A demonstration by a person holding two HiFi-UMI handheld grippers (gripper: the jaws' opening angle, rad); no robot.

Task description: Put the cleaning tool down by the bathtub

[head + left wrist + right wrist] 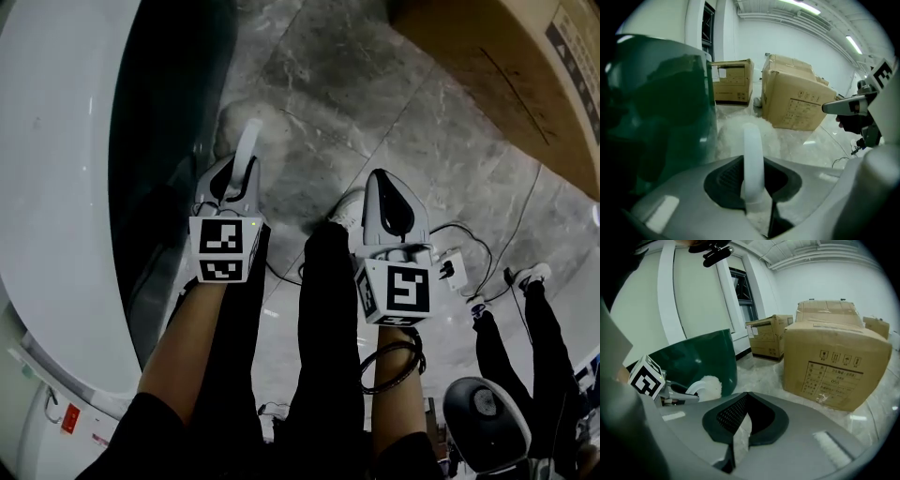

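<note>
Judging by the head view, the cleaning tool (246,150) is carried low alongside the bathtub (56,141) so that its fluffy head (708,386) can be set on the floor (375,94) close to the bathtub's dark outer wall. The white handle (752,154) is clamped between the closed jaws of the left claw (239,183). It runs forward out of that claw, and the head lies just beyond the jaw tips, next to the bathtub. Whether the head is touching the floor cannot be told. The right claw (389,202) is held with its jaws pressed together and nothing gripped, on the side away from the bathtub, presumably for clearance. Release has not yet been made.
</note>
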